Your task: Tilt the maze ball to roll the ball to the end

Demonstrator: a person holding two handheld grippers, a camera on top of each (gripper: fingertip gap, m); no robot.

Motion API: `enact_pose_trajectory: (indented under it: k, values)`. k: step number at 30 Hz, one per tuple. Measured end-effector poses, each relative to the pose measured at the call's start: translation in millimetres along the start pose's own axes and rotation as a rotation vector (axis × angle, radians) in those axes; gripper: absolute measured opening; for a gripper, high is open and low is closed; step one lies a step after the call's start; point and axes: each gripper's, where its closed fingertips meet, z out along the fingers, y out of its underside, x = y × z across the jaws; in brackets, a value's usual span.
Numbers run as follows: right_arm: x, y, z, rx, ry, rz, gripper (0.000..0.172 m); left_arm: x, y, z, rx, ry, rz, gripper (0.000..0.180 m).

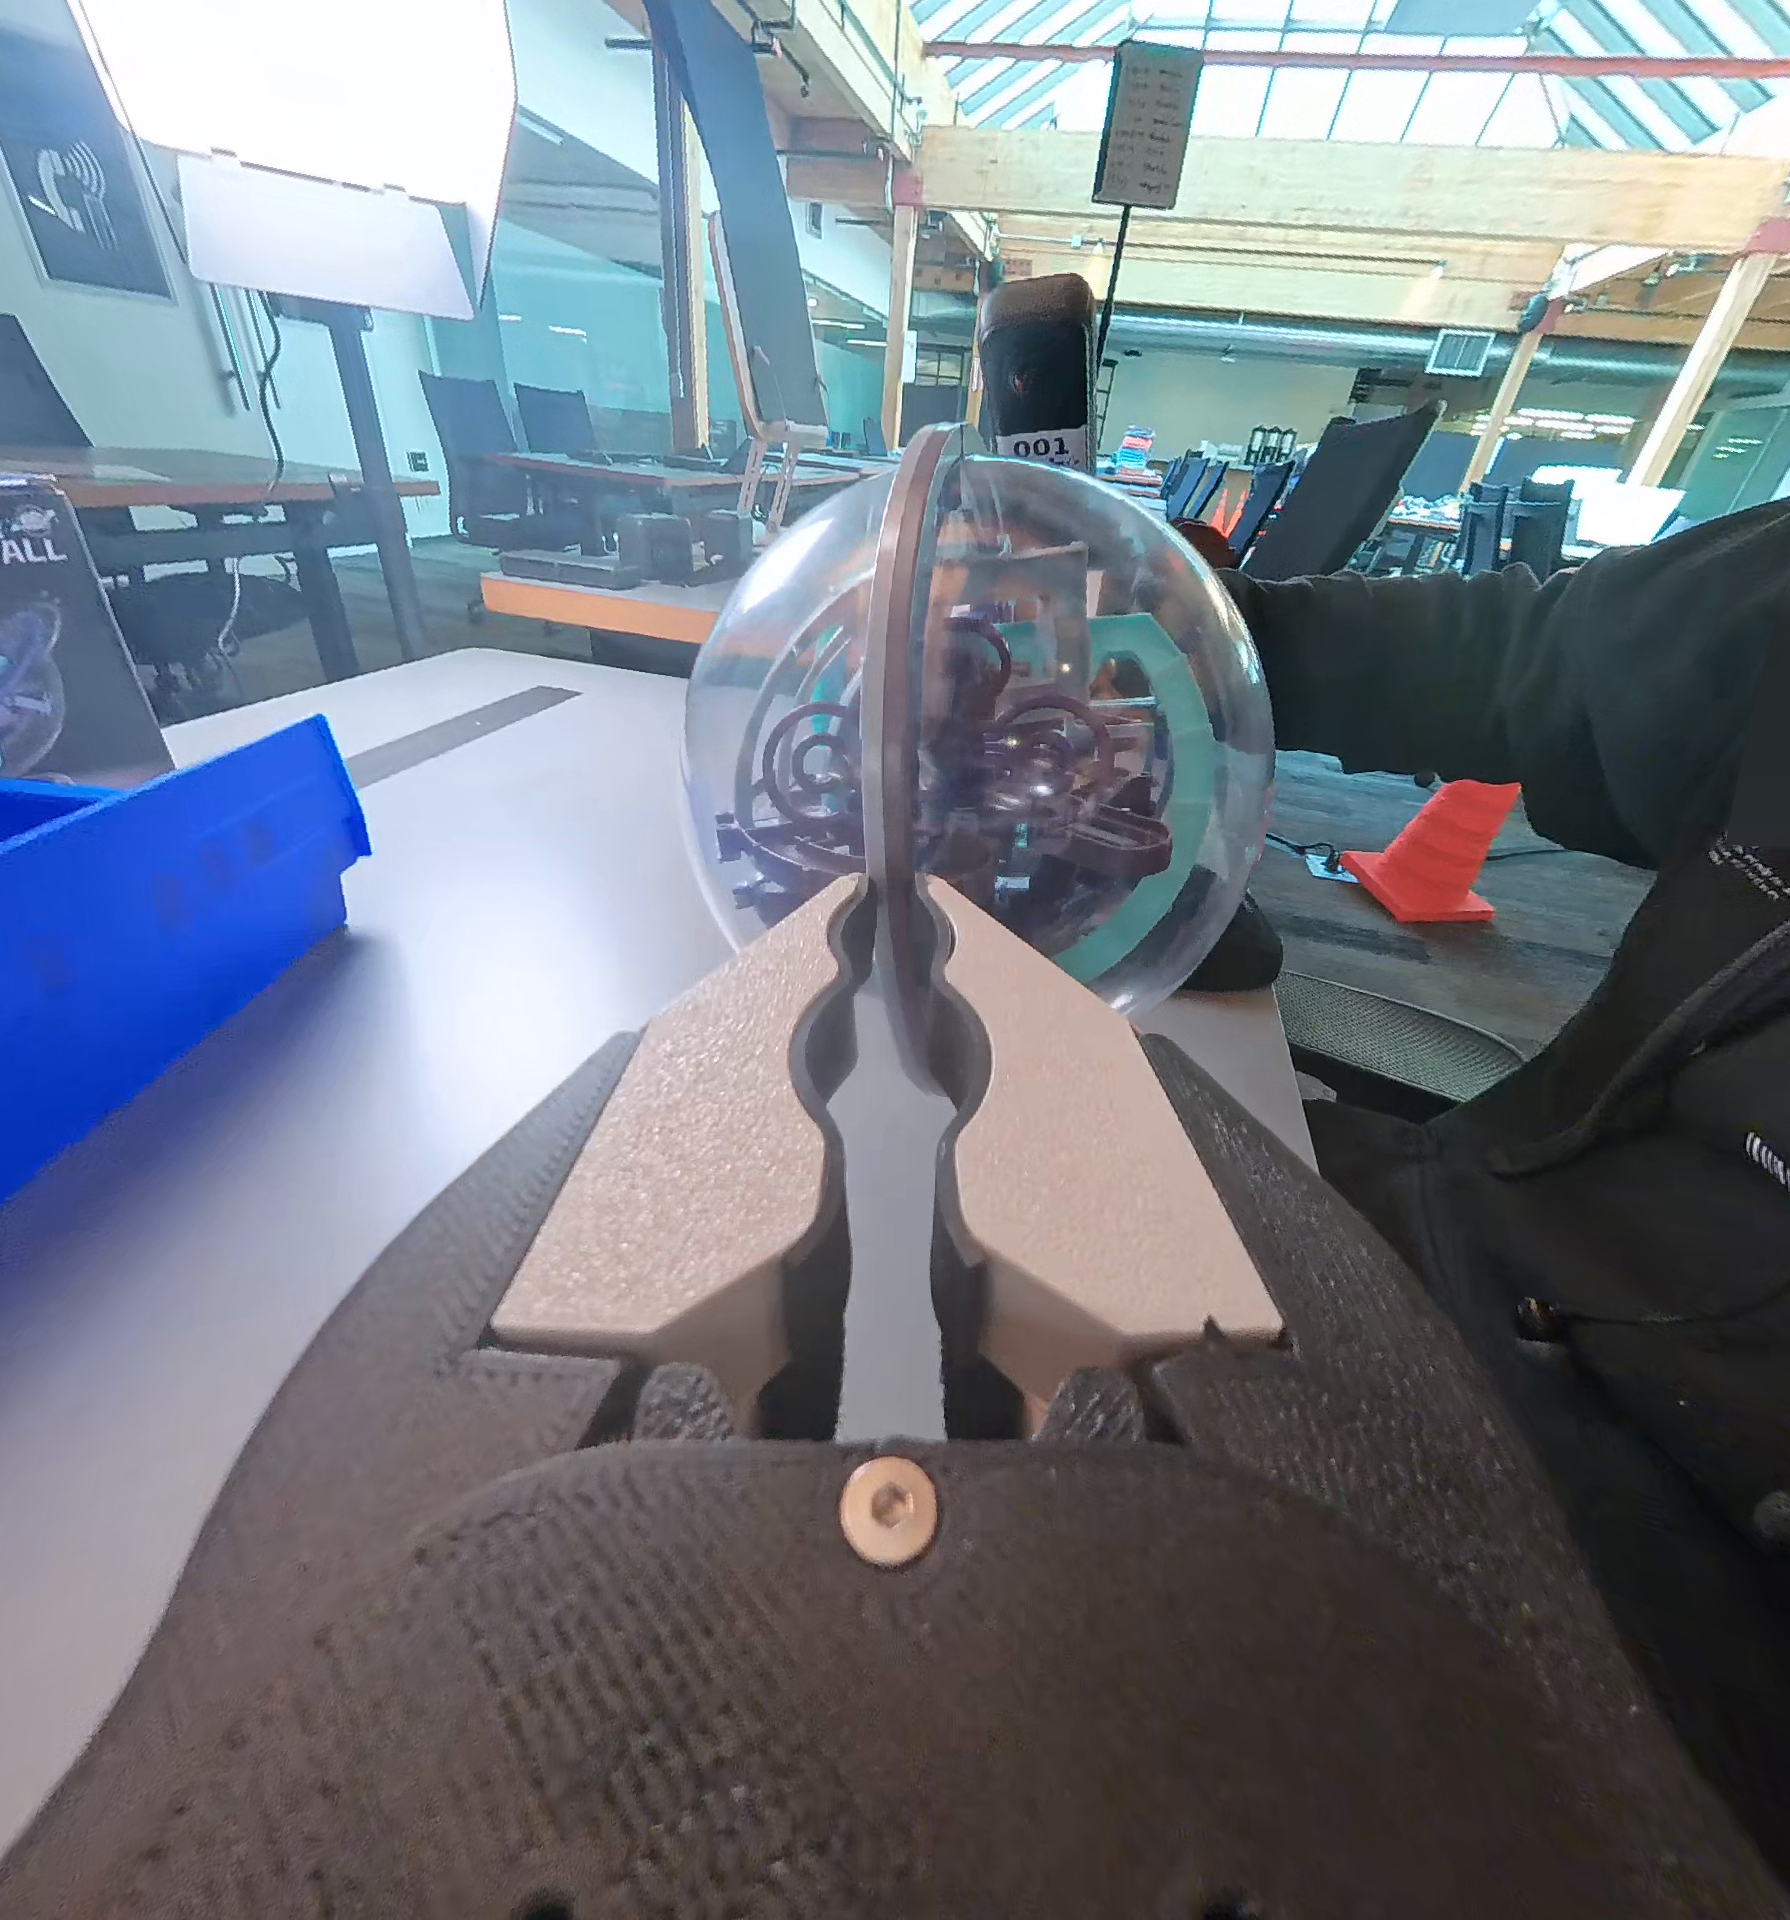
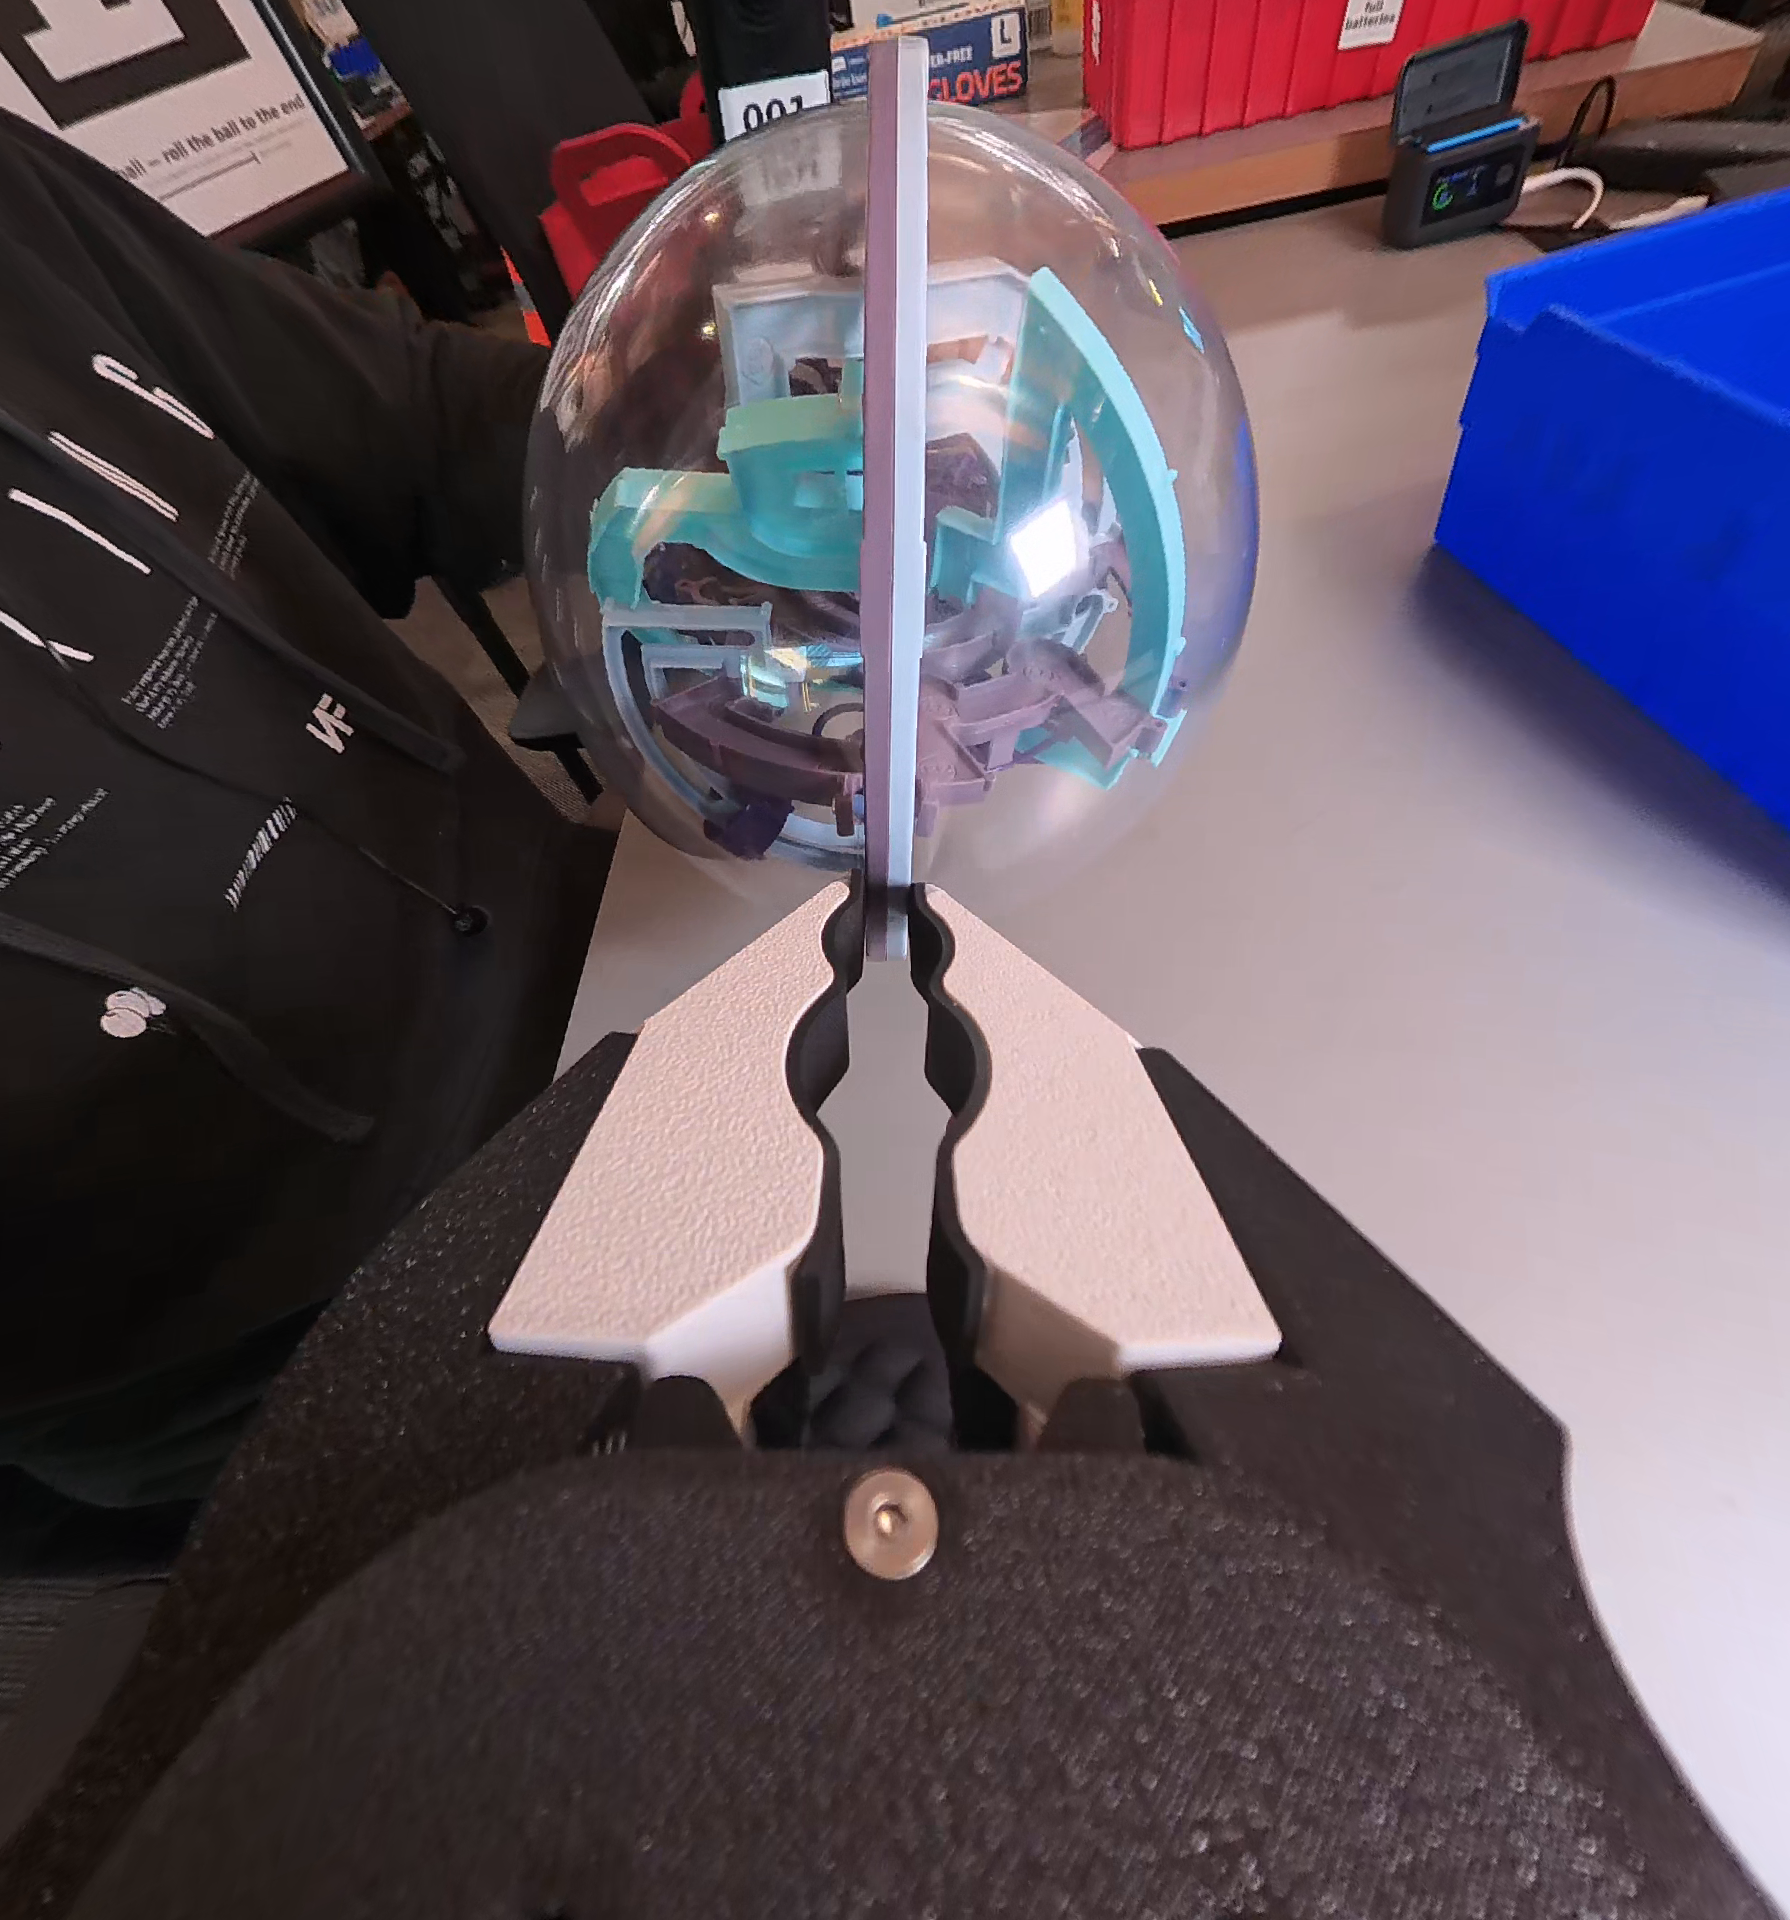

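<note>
Fingers of both grippers clamped on the maze ball point(image 1: 974, 727) rim, left gripper point(image 1: 896, 914), right gripper point(image 2: 886, 925), ball clear of grey table point(image 2: 1286, 1039), blue bin point(image 2: 1649, 499) nearby

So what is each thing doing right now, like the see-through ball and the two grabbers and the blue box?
Clear plastic maze ball: held above the table, its flat rim ring upright.
Left gripper: shut on the ring.
Right gripper: shut on the ring at the opposite side.
Blue plastic bin: resting on the table, open-topped.
Orange cone: standing upright on the floor.
</note>
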Motion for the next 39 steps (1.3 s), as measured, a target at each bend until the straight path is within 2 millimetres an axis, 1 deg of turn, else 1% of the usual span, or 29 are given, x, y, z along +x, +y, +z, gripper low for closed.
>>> enact_pose_trajectory:
  k: [14, 25, 39]
  values:
    - [1, 25, 10, 0.016, -0.019, 0.068, 0.005, -2, 27, 0, -0.099, 0.002, -0.065, 0.004]
    - [0, 37, 15, 0.047, -0.055, 0.166, 0.005, -7, 37, 1, -0.151, 0.000, -0.163, 0.004]
    - [1, 46, 19, 0.062, -0.102, 0.311, 0.005, -13, 47, 2, -0.194, 0.003, -0.327, 0.004]
